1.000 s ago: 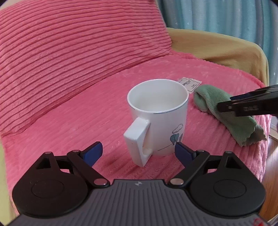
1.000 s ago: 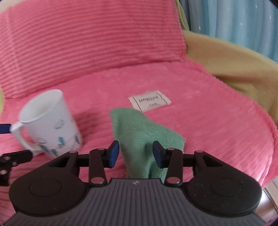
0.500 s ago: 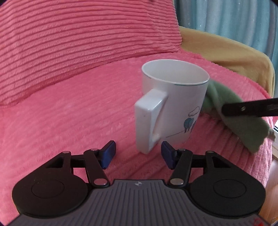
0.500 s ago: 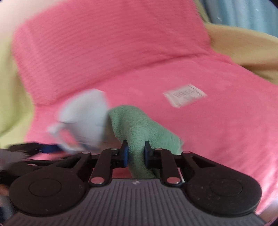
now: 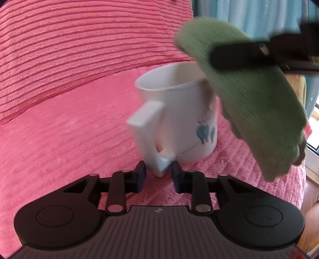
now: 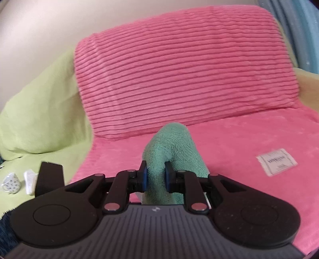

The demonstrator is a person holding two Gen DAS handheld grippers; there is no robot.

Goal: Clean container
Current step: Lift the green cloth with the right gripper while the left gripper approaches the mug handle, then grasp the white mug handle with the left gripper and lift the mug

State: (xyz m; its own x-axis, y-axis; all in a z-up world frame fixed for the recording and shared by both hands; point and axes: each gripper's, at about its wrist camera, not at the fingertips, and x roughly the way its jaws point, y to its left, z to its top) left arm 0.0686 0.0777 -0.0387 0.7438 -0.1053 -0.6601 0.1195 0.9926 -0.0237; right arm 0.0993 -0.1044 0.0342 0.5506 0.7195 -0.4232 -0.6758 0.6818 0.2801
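Note:
A white mug (image 5: 179, 111) with blue leaf marks stands slightly tilted and blurred just ahead of my left gripper (image 5: 158, 171). That gripper is shut on the lower corner of the mug's square handle (image 5: 147, 129). A green cloth (image 5: 249, 99) hangs in the air over the mug's right rim, pinched by my right gripper (image 5: 249, 55). In the right wrist view the green cloth (image 6: 171, 143) folds up between the blue pads of my right gripper (image 6: 155, 175), which is shut on it. I cannot tell whether the mug's base touches the seat.
A pink ribbed cushion (image 6: 179, 69) backs the pink plush seat (image 5: 59, 139). A white label (image 6: 277, 161) lies on the seat to the right. A light green blanket (image 6: 39, 109) covers the left side. Blue curtains (image 5: 249, 12) hang behind.
My left gripper closed in and shut on the mug's handle. My right gripper shut on the green cloth and raised it from the seat to above the mug's rim.

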